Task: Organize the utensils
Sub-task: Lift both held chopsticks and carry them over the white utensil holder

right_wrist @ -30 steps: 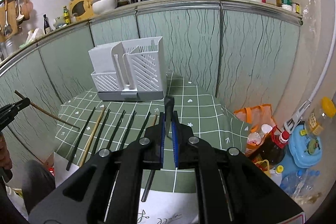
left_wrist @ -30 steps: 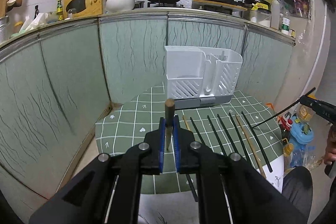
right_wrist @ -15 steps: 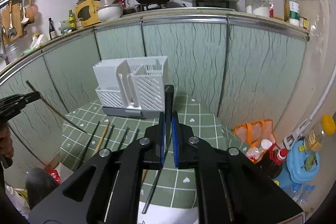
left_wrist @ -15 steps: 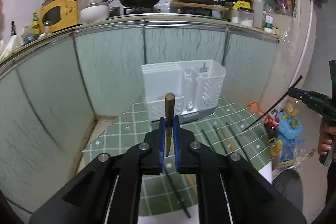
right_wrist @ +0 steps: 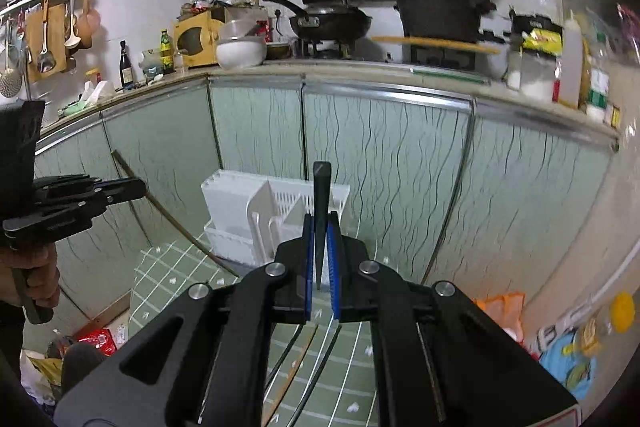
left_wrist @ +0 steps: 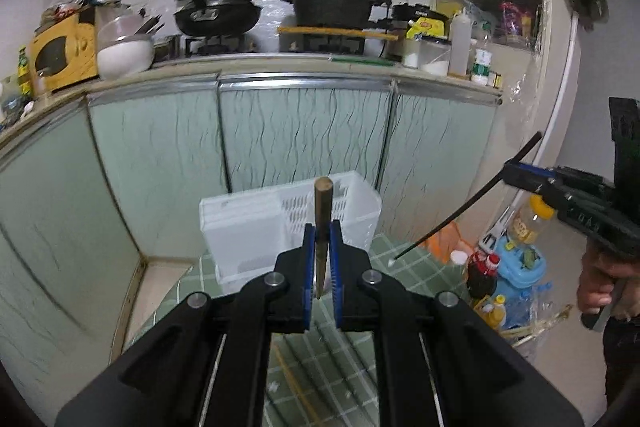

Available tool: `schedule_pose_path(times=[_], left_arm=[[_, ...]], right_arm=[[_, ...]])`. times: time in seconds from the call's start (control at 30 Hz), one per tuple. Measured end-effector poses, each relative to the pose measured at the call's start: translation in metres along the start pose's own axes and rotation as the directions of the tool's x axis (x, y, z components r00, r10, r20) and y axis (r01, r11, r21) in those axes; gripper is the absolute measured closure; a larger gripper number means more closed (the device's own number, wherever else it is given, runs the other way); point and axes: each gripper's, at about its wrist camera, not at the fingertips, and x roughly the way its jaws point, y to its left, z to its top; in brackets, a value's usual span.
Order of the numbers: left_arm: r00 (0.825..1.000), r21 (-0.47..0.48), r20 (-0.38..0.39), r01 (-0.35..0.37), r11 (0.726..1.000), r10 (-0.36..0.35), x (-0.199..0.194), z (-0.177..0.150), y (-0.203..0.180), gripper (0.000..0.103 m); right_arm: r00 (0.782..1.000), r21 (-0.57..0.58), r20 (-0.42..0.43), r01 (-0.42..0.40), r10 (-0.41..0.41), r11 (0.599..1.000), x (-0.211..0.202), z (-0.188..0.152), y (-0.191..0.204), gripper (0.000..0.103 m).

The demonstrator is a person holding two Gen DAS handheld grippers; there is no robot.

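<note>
My left gripper is shut on a brown wooden chopstick that stands up between its blue pads. My right gripper is shut on a black chopstick, also upright. Both are raised above the table, in front of the white slotted utensil holder, which also shows in the right wrist view. The right gripper with its black chopstick appears at the right of the left wrist view. The left gripper with its brown chopstick appears at the left of the right wrist view. Several more chopsticks lie on the table below.
The small table has a green grid-patterned cloth. Green cabinet doors stand close behind the holder. Bottles and a blue toy sit on the floor to the right. A red bag lies on the floor at left.
Both grippers have risen and tilted up, each keeping its chopstick. The holder now sits lower and closer in both views, and the chopsticks on the table have dropped mostly out of sight.
</note>
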Motion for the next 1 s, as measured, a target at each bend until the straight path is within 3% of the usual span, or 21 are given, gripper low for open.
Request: schedule_pose_path(times=[0.23,0.43,0.6,1.0], left_arm=[[0.997,-0.019,0.034,0.069,0.997,-0.068,0.018,0.053,-0.007,0.096],[0.997,0.013,0.031,0.072,0.997,-0.073,0.051,0.076,-0.014,0.096],[0.993,0.016,0.017,0.117,0.993,-0.117,0.084,0.073,-0.007,0.096],[0.995,0.088,-0.043,0.099,0.991,-0.095,0.14,0.043,-0.004,0.096]], right_arm=[[0.999,-0.019,0.04,-0.014,0.015,1.0,0.016,0.048,-0.006,0.097],[0.999,-0.051,0.03,-0.029,0.031,0.998,0.046,0.065,-0.007,0.097],[0.997,-0.04,-0.004,-0.071,0.071,0.997,0.079,0.058,-0.014,0.097],[0.988,-0.021,-0.082,-0.131,0.129,0.991,0.139,0.021,-0.02,0.097]])
